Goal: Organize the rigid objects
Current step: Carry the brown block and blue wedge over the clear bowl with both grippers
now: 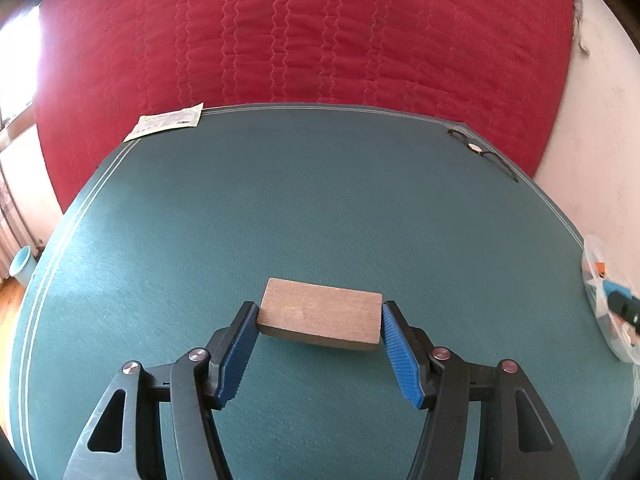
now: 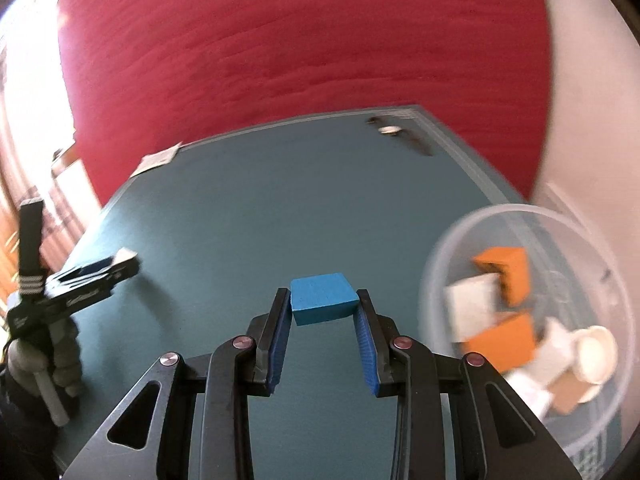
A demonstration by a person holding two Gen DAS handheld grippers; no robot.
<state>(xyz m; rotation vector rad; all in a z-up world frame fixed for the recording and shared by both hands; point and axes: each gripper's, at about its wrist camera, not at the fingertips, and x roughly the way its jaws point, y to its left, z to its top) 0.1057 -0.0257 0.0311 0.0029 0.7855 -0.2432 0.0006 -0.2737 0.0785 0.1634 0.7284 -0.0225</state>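
Observation:
A flat wooden block sits between the blue pads of my left gripper, which is shut on its two short ends just above the teal mat. In the right wrist view my right gripper is shut on a small blue block, held over the mat. A clear plastic bowl stands to its right and holds orange, white and tan blocks. The left gripper also shows at the far left there, in a gloved hand. The picture on the right side is blurred.
The mat lies on a red quilt. Spectacles lie near the mat's far right corner and a paper packet at its far left corner. The bowl's rim shows at the right edge of the left wrist view.

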